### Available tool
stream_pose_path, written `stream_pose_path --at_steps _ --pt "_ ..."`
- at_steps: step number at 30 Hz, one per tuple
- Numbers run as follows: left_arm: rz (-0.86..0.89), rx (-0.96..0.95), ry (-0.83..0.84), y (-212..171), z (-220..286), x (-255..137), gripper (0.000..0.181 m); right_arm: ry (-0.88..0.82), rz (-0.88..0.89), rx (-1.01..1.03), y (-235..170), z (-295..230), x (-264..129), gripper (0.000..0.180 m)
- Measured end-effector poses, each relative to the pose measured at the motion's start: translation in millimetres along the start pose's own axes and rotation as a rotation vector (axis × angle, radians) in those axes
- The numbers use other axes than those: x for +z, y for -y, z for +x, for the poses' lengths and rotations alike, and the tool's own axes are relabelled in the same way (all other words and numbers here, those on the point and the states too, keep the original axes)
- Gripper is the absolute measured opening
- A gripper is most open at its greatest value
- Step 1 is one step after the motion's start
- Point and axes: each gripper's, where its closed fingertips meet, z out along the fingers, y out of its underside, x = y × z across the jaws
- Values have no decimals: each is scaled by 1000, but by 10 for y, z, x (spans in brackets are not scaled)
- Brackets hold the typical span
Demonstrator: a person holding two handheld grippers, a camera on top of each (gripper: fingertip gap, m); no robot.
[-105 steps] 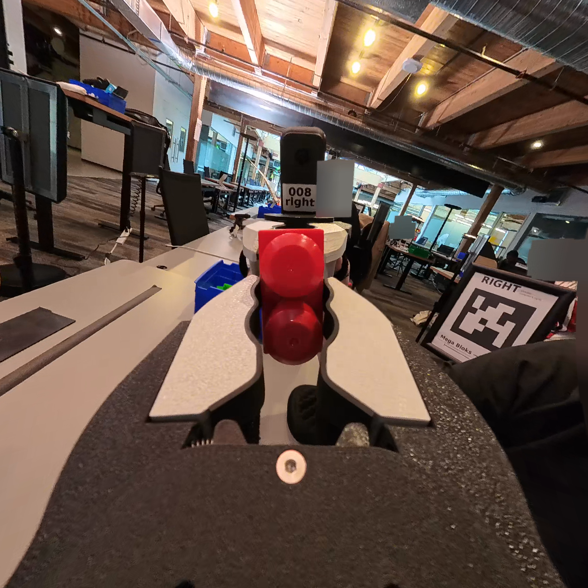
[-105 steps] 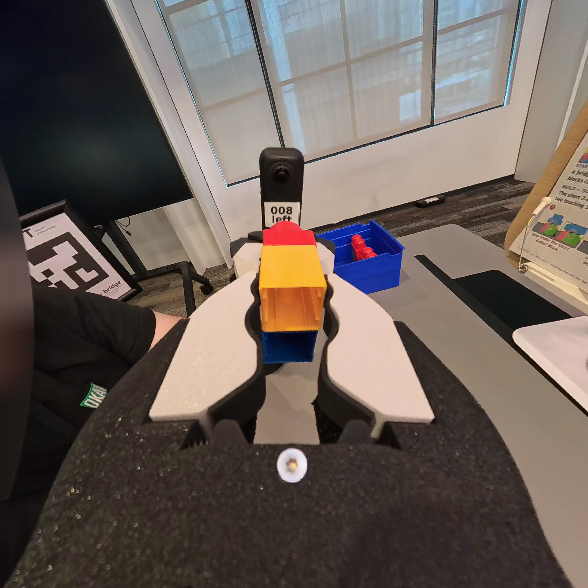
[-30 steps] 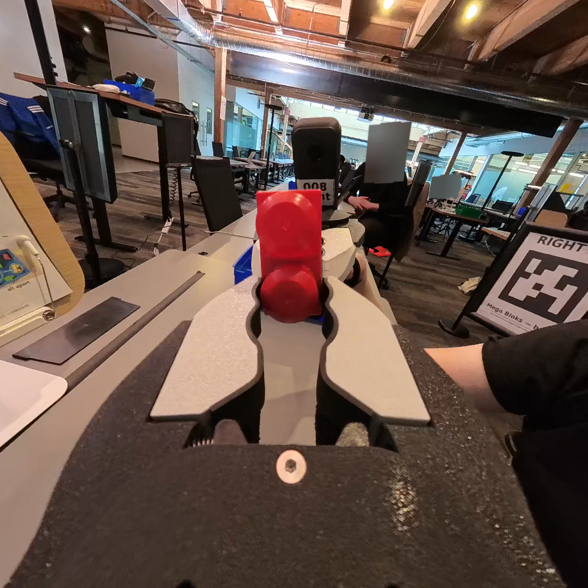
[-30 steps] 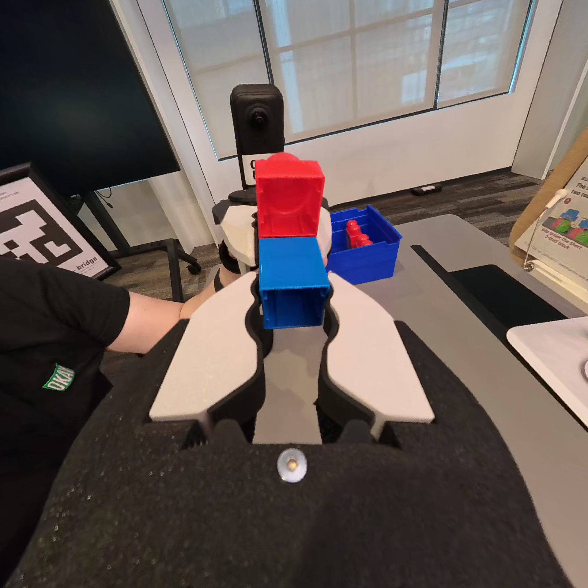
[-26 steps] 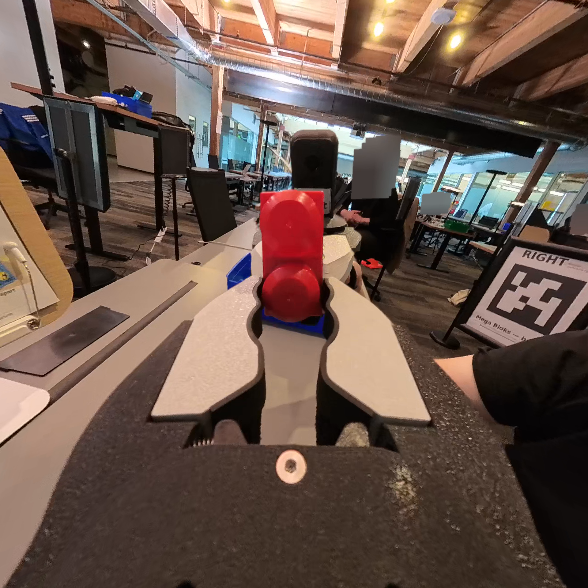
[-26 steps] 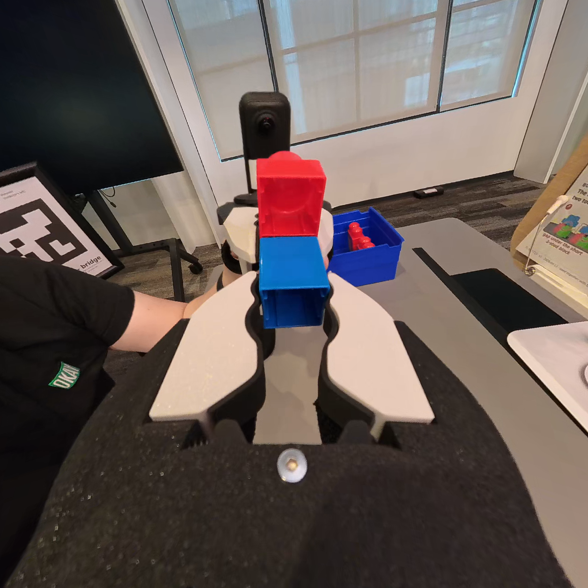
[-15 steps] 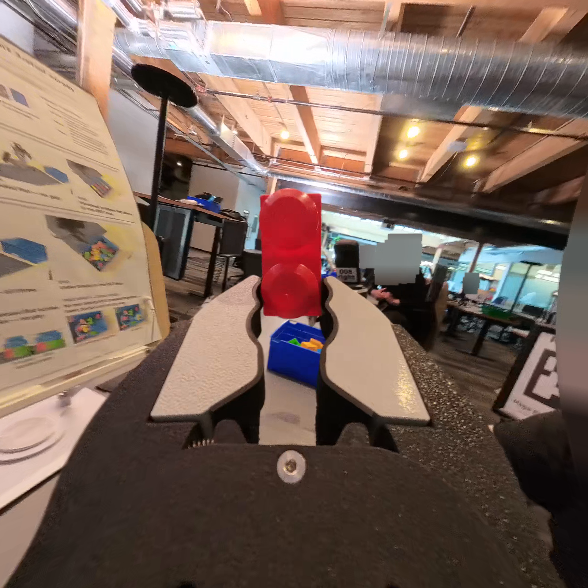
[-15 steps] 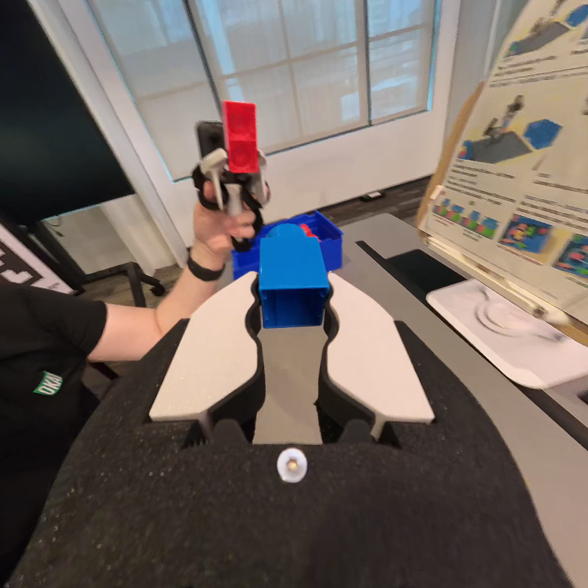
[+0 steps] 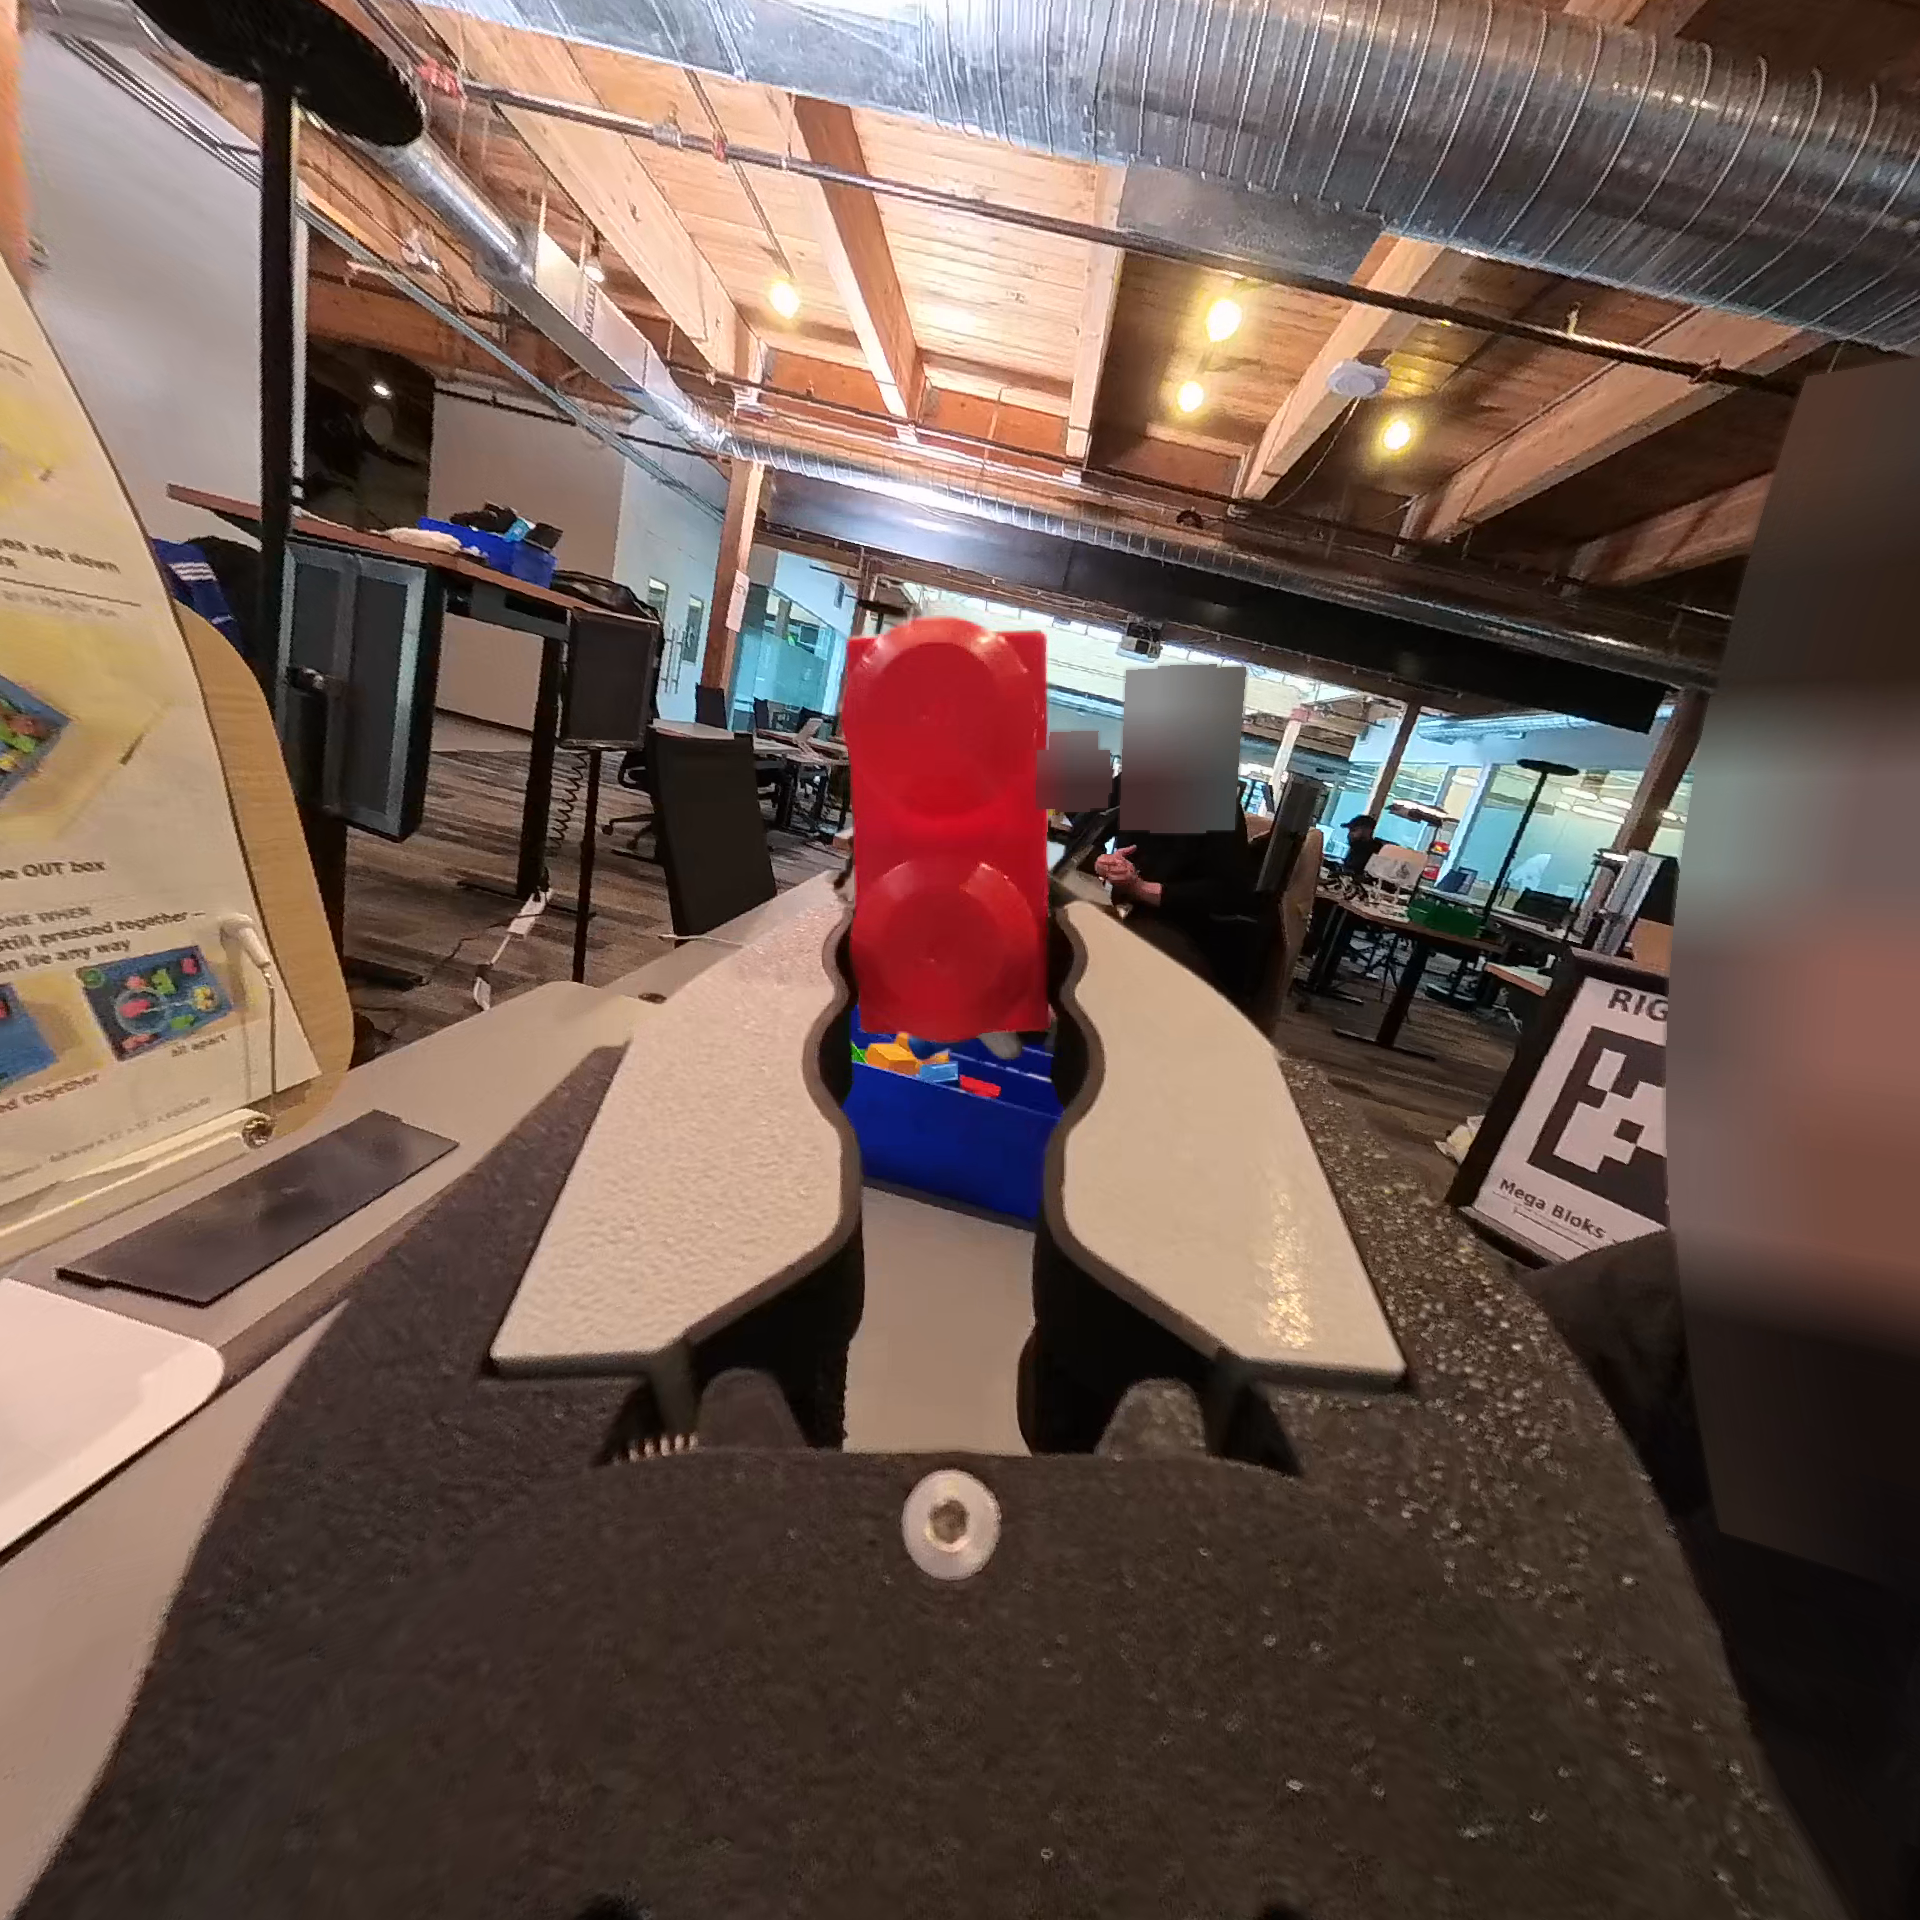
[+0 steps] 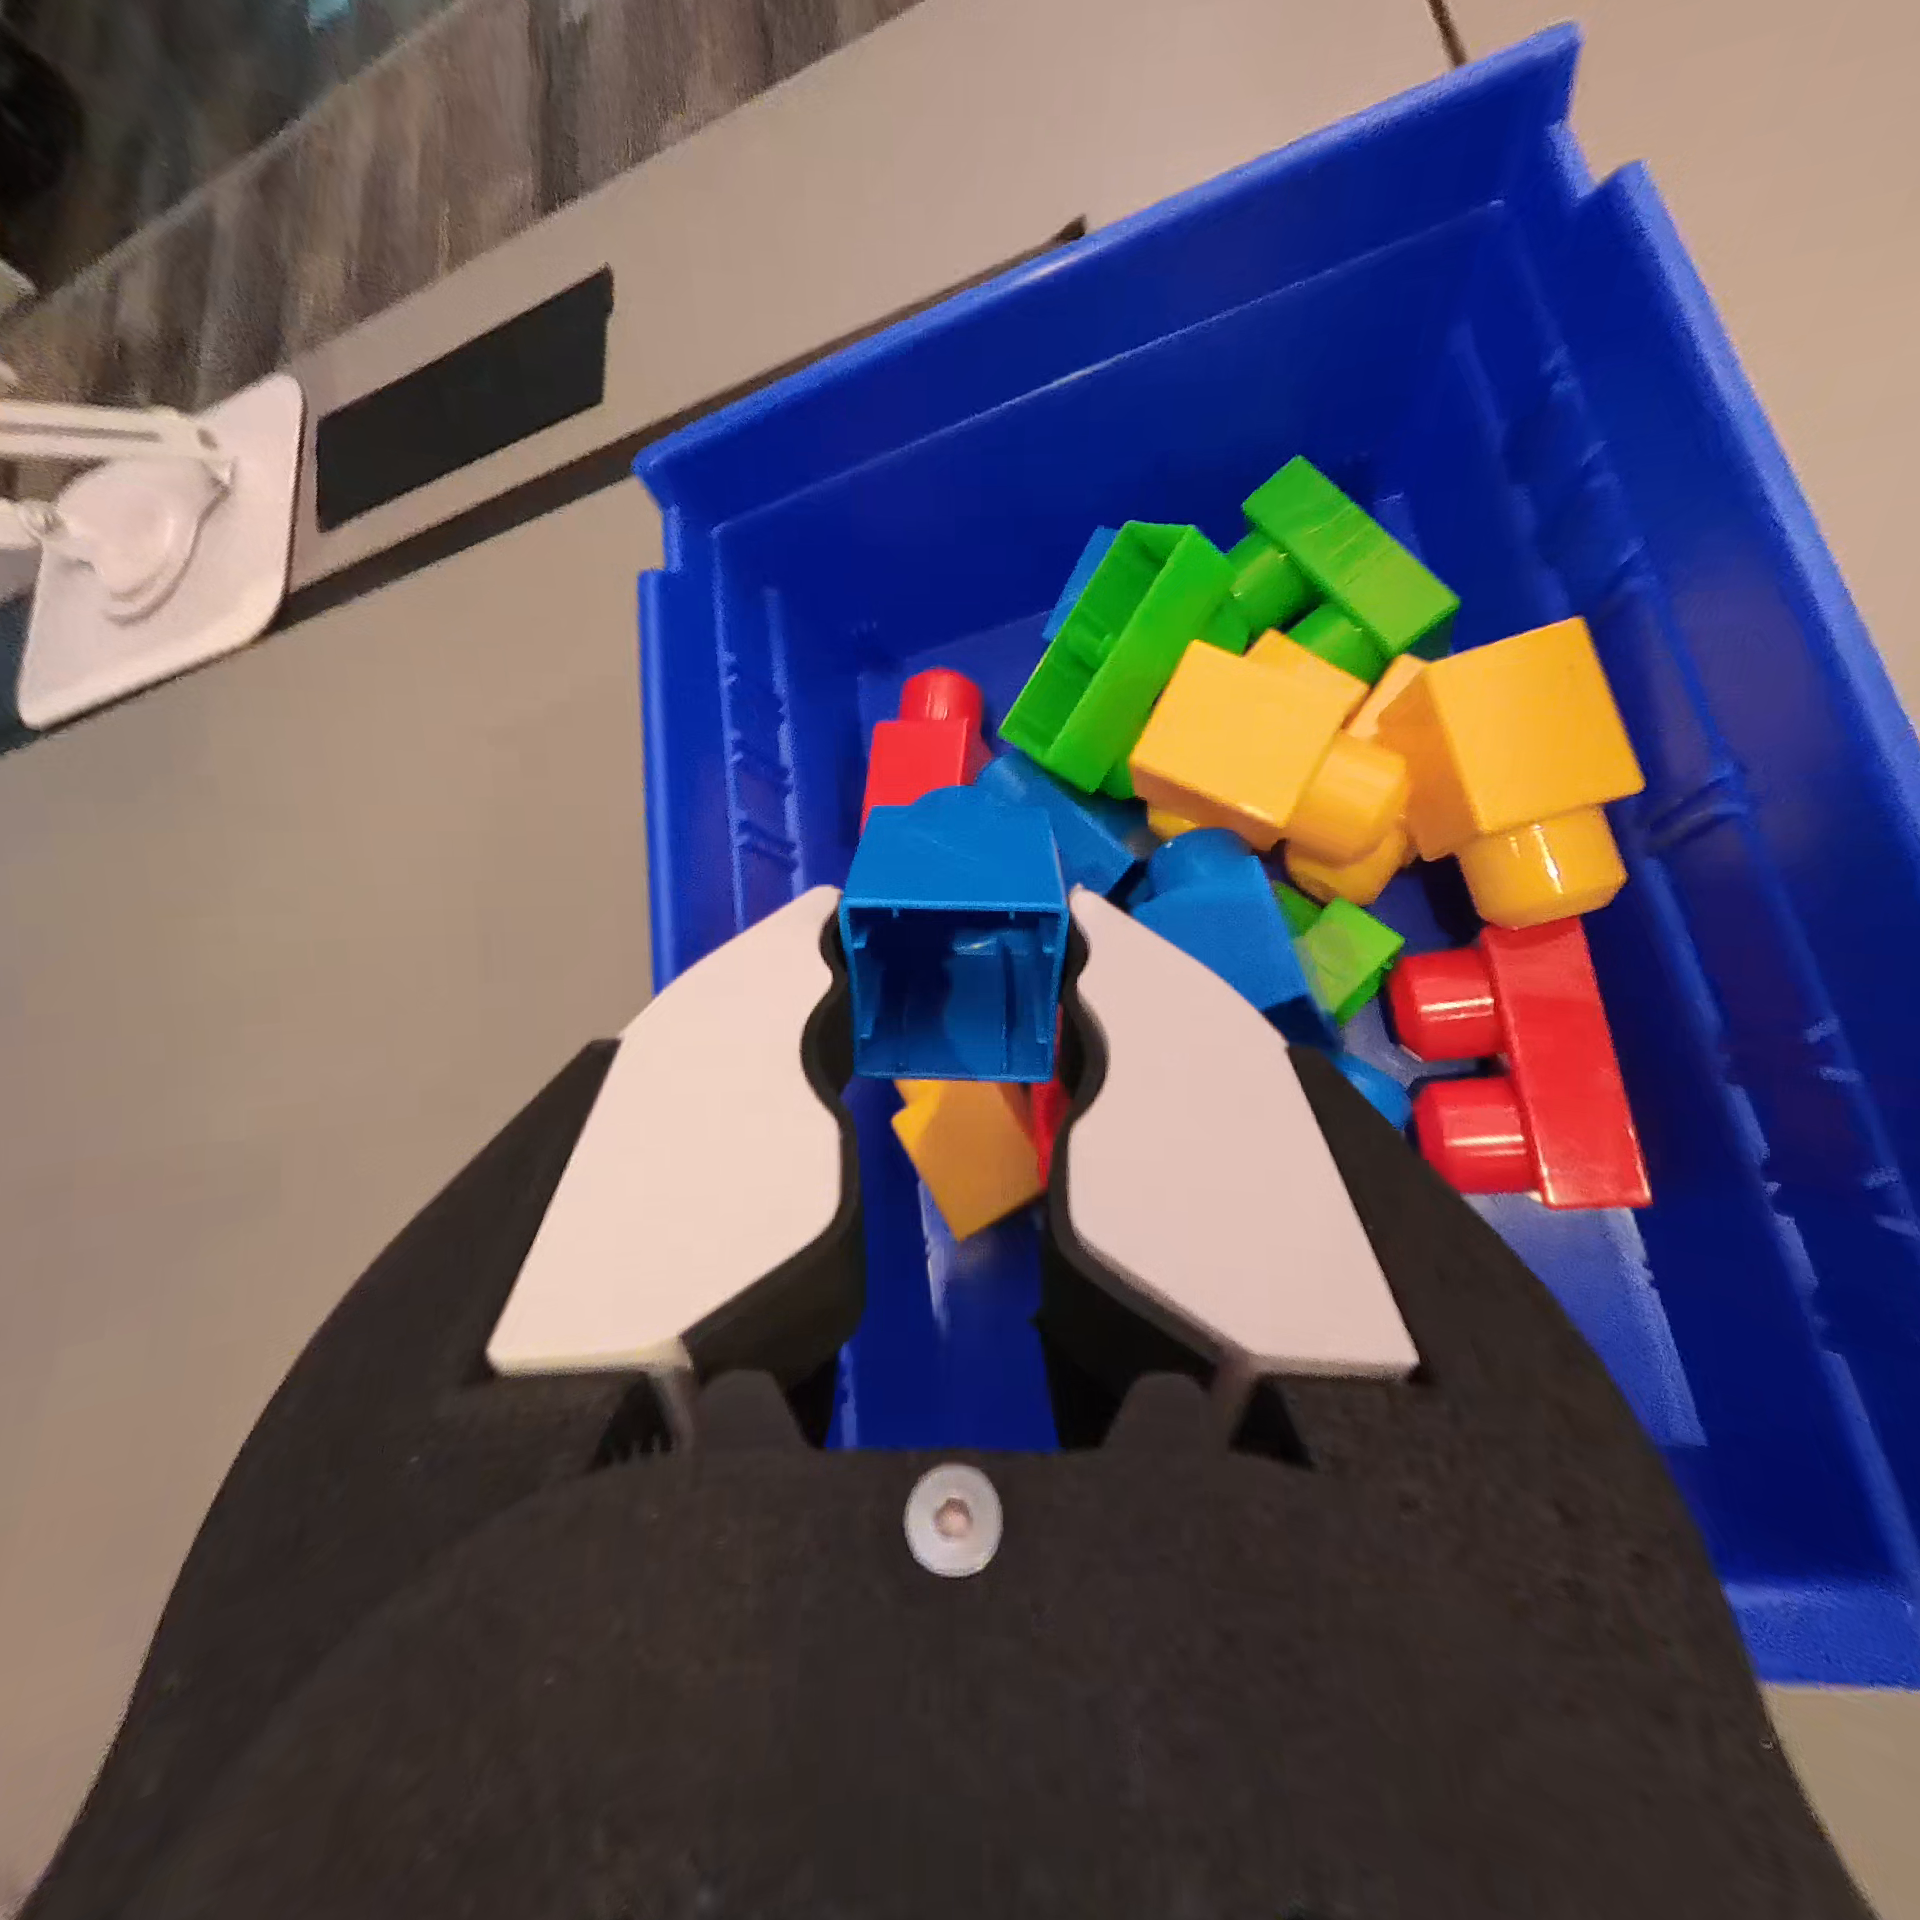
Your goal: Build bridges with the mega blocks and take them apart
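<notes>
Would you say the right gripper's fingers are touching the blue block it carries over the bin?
Touching. In the right wrist view, both fingers press flat against opposite sides of the blue block, with no gap, above the blue bin.

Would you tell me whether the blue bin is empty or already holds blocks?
It holds blocks: the blue bin has loose green, yellow, red and blue pieces piled on its floor.

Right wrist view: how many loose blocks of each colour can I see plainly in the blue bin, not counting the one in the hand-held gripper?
Green blocks: 3
Yellow blocks: 3
Red blocks: 2
Blue blocks: 2
Total: 10; partly hidden pieces may add more.
</notes>
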Motion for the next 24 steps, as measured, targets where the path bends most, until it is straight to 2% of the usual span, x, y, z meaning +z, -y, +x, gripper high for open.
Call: stream_pose_path --at_steps 3,5,8,12,14,17,19,22,24 --pt "-23 -5 -6 -60 3 46 35 -79 49 64 63 152 15 37" --pt "-39 -10 -12 -98 15 73 35 -113 101 81 156 165 -51 60" --pt "-75 -6 -15 -175 32 124 34 -29 260 23 454 -125 -276 60" --pt "-190 35 15 -414 9 250 34 226 462 -201 811 -1098 -700 62" --pt "-283 90 59 -597 -32 322 34 442 513 -352 828 -1810 -876 67" --pt "-388 172 103 -818 -56 419 34 867 493 -610 527 -2937 -1123 67" --pt "-434 192 95 -929 -24 474 35 1074 476 -752 274 -3522 -1232 65" --pt "-490 219 96 -1057 -9 520 35 1213 455 -908 -64 -4133 -1220 63" --pt "-512 235 92 -1104 6 534 35 1140 417 -1015 -214 -4303 -1008 62"
